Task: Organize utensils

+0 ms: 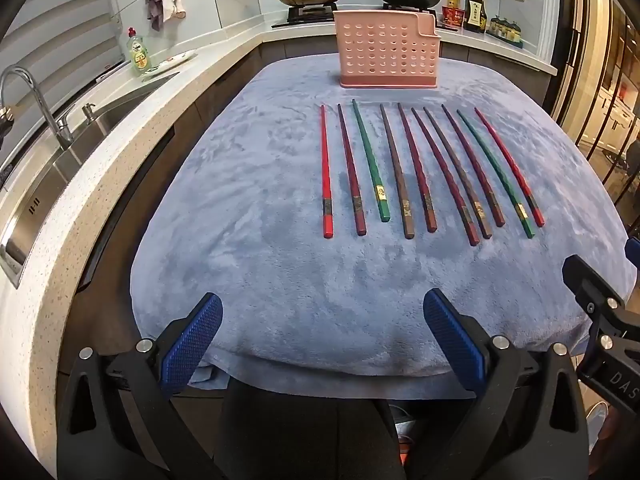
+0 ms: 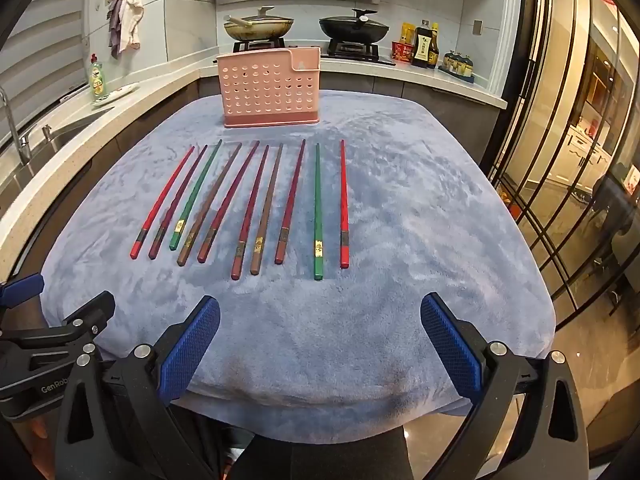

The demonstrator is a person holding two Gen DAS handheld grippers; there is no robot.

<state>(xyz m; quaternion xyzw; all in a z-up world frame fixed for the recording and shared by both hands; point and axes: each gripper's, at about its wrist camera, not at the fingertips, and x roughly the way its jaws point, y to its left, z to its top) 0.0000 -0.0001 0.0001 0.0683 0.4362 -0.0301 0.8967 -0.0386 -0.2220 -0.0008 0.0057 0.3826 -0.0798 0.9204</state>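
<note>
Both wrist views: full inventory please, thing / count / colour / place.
chopsticks: ten; two red, two green, the rest dark red or brown; one row on the cloth
holder: one, pink, perforated, upright beyond the row
cloth: one, blue-grey, covering the table
pans: two, cream and black, on the stove behind
soap bottle: one, green, by the sink
left gripper: blue pads, open, empty
right gripper: blue pads, open, empty

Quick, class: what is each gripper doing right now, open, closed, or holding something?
Left gripper: open, holding nothing, above the near edge of the blue cloth.
Right gripper: open, holding nothing, short of the chopsticks.
</note>
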